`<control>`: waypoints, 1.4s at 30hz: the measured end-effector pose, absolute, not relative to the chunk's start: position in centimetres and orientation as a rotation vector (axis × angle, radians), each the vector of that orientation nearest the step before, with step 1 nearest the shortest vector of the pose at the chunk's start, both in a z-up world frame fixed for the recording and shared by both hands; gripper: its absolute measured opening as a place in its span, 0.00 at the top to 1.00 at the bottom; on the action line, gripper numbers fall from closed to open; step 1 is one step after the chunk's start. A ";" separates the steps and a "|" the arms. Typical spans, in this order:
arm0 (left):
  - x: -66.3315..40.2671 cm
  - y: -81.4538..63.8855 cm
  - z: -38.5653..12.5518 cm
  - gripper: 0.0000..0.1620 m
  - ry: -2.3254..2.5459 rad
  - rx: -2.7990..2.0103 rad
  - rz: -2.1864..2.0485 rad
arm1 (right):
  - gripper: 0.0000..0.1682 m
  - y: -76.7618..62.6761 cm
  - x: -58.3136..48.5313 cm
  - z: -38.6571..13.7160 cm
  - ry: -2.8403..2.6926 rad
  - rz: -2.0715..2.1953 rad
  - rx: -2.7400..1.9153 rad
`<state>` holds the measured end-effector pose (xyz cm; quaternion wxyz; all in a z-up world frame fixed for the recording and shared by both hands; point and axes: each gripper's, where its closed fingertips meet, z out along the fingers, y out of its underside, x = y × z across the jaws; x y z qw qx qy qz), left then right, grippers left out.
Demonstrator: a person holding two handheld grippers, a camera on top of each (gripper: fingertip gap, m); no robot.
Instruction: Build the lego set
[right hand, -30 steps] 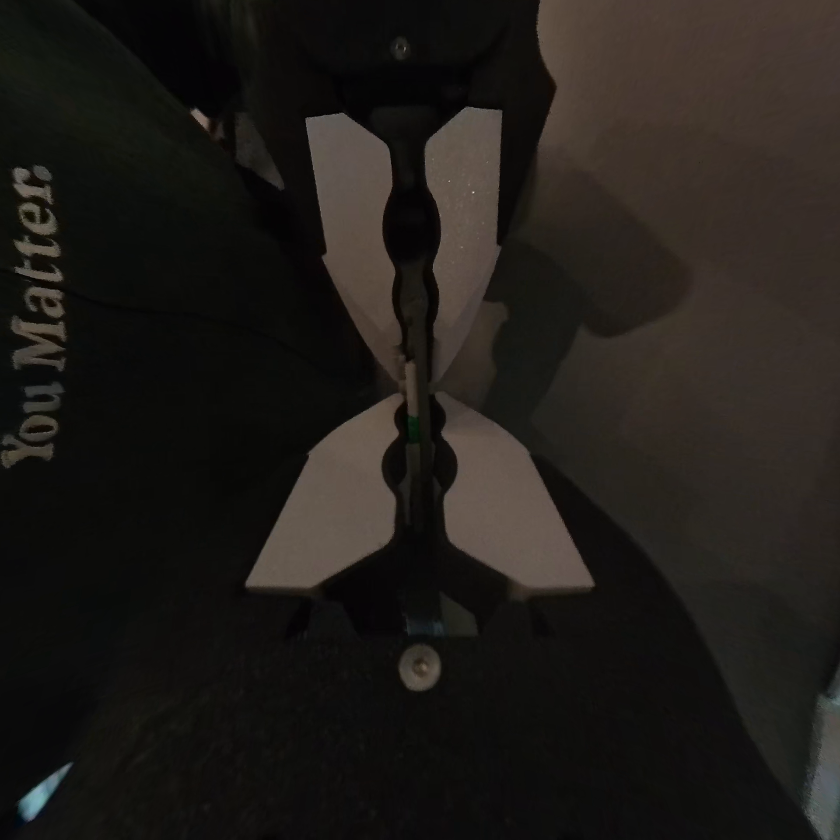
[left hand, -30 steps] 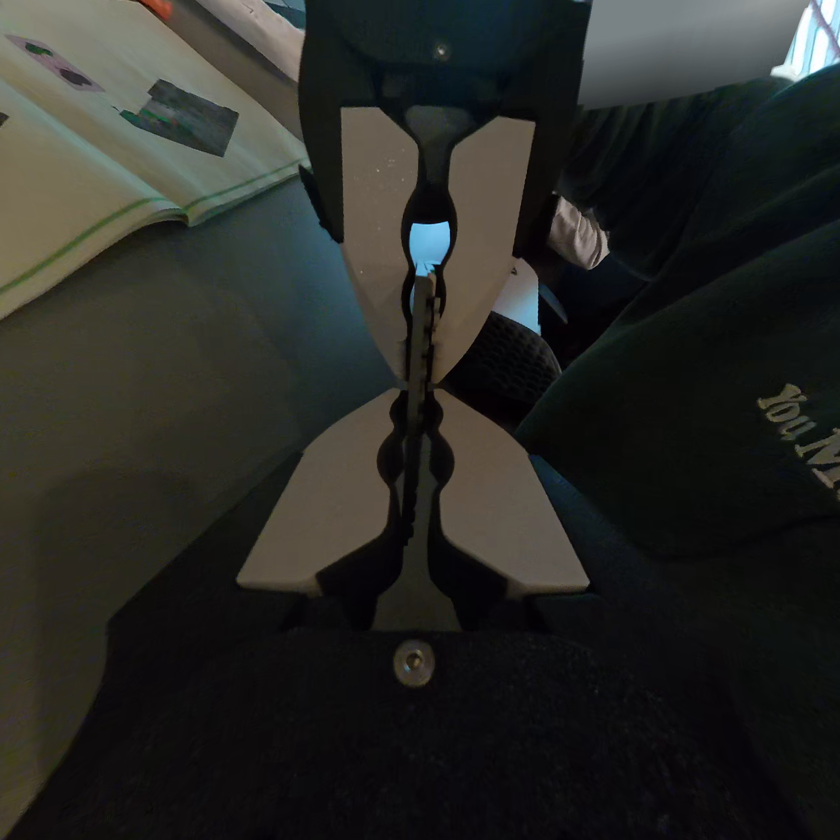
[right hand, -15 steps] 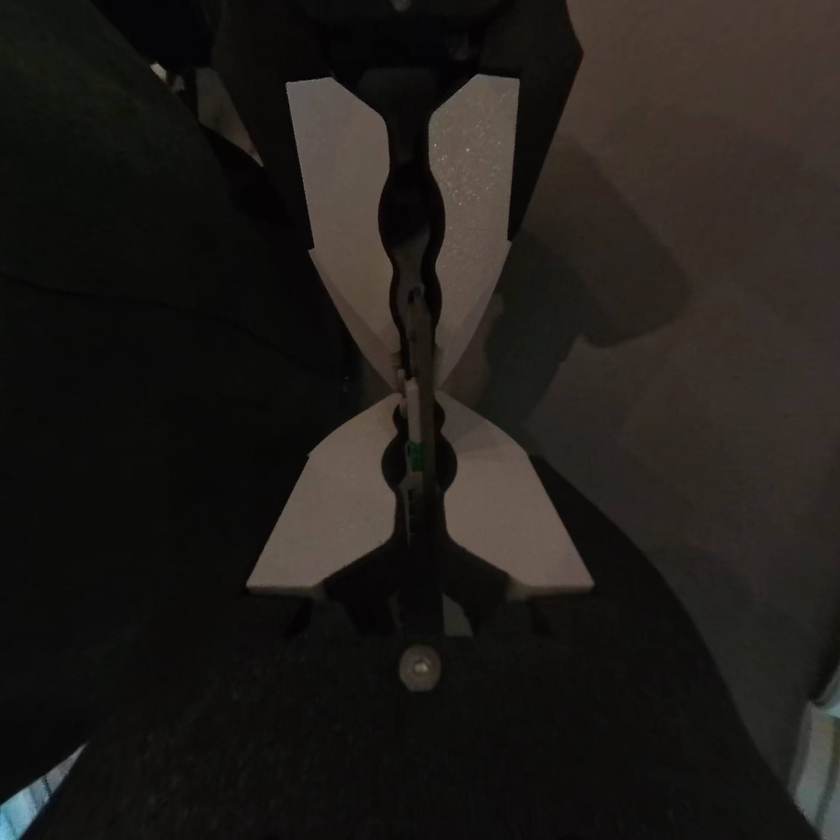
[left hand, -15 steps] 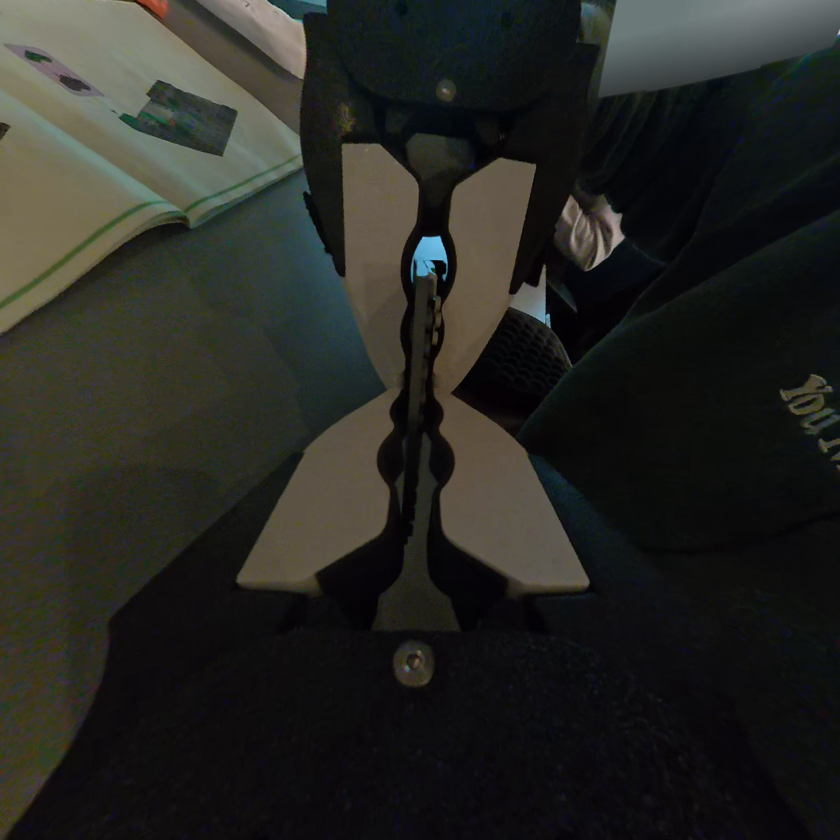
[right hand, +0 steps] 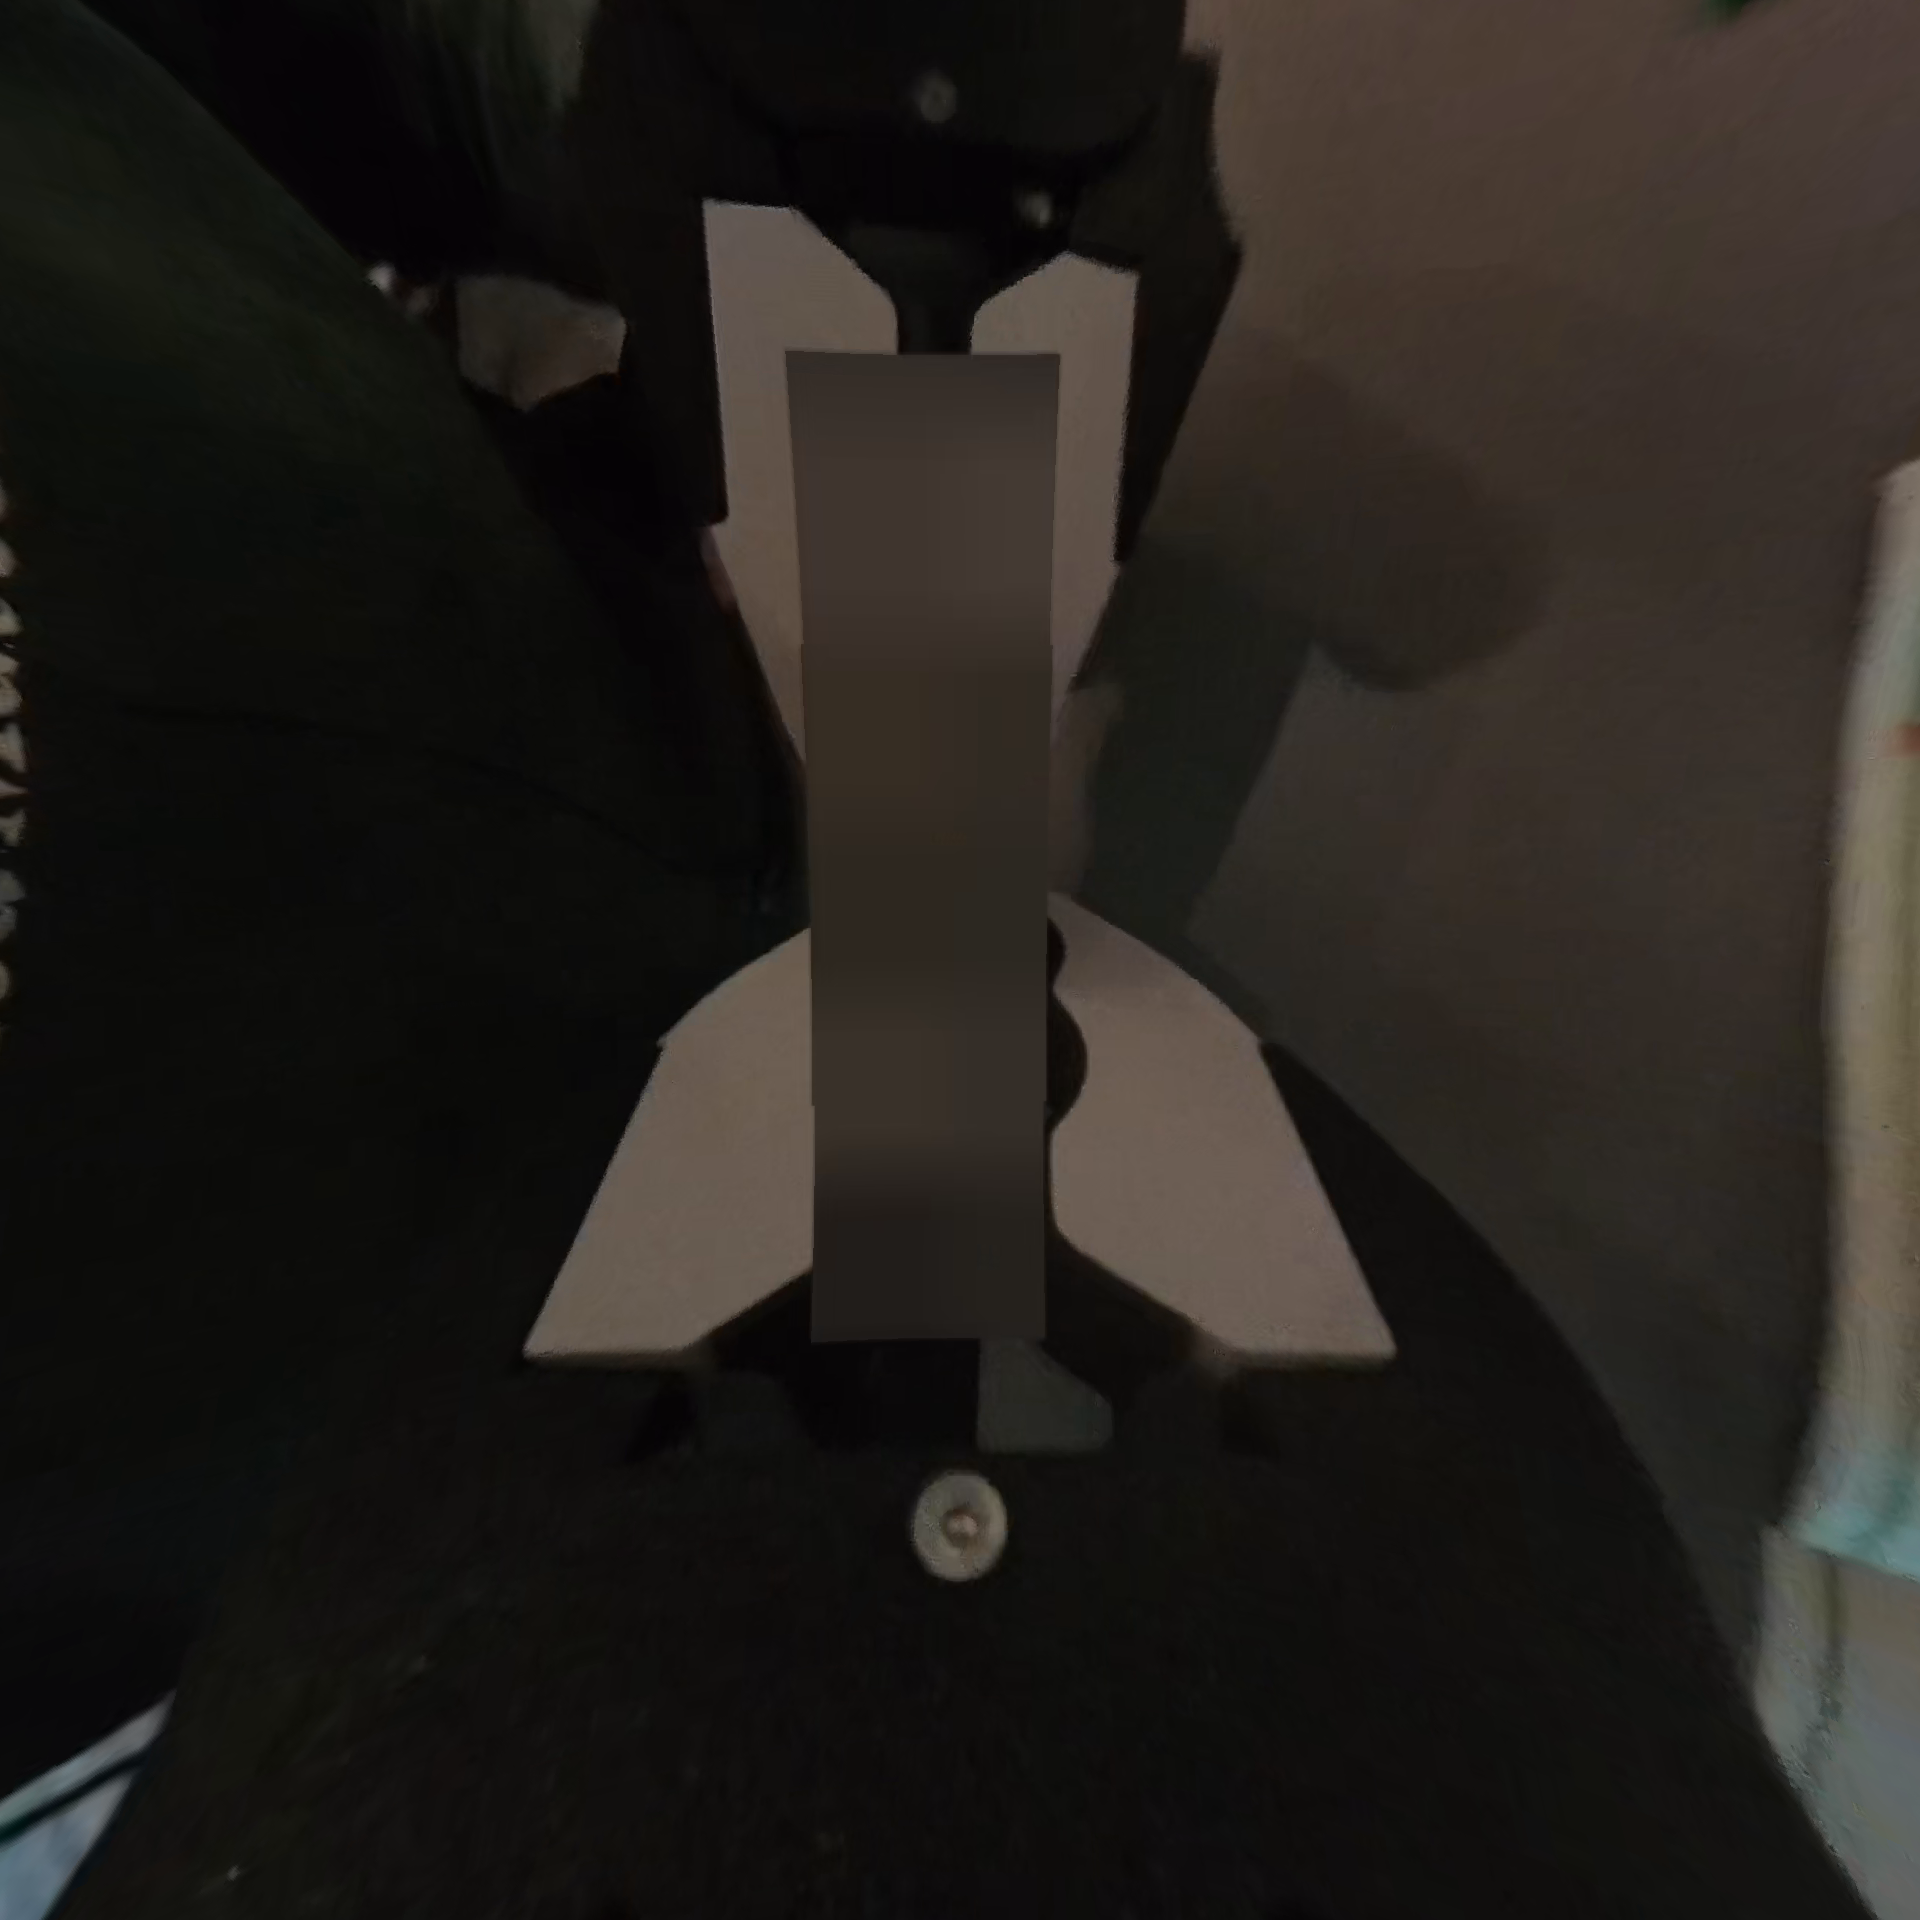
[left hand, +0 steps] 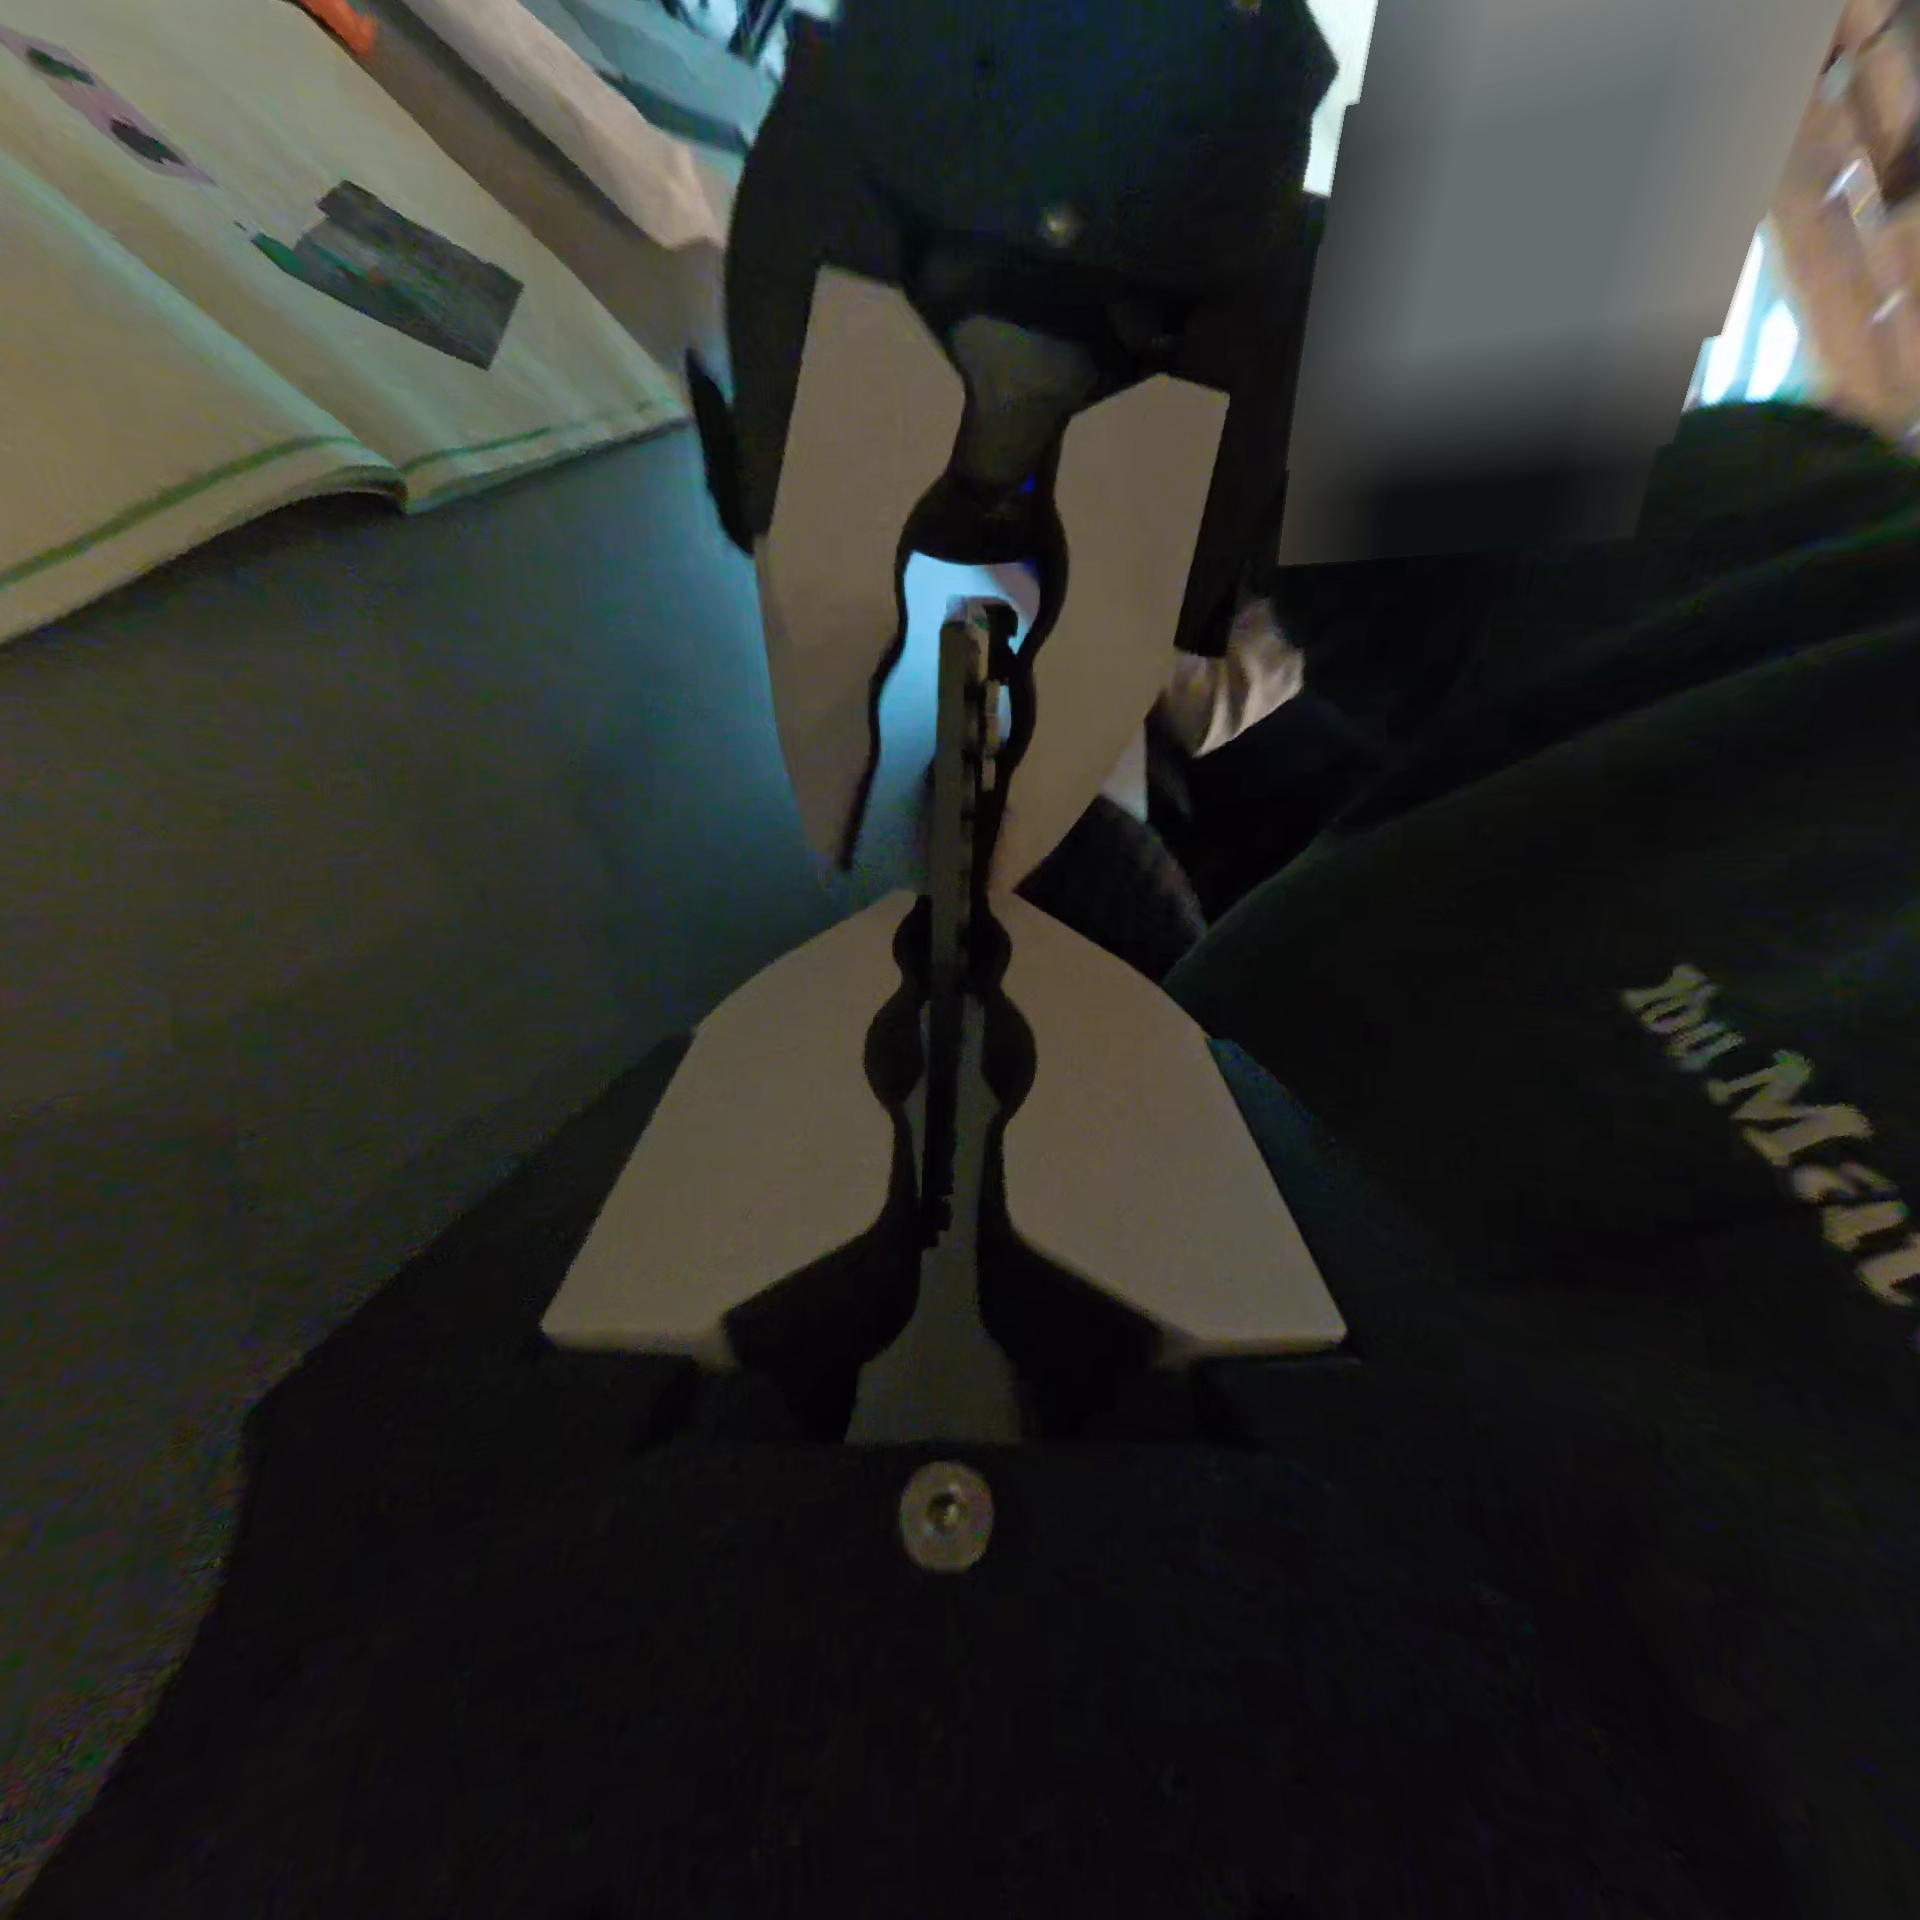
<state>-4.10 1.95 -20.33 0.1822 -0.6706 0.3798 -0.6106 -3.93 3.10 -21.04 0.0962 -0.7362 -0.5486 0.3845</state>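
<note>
Presently: left gripper (left hand: 951, 904) clenched on thin grey lego plate (left hand: 961, 883), edge-on, protruding forward. Right gripper (left hand: 935, 790) opposite plate, fingers parted beside it. Booklet (left hand: 208, 343) far left of plate; bare table (left hand: 364, 831) between.

I've got a thin grey lego plate (left hand: 961, 831) edge-on, upright, running from 6 toward 12 o'clock at centre of my left view. Studs show as small bumps along its right edge. Its near part is pinched in my left gripper (left hand: 951, 904); its far end has a small notched piece on top. Right view: plate hidden behind a blur patch.
</note>
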 end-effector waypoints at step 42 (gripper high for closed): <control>-10.3 12.0 -22.2 1.00 0.855 -1.884 -0.808 | 0.87 11.1 3.5 -27.2 -1.347 0.737 -1.962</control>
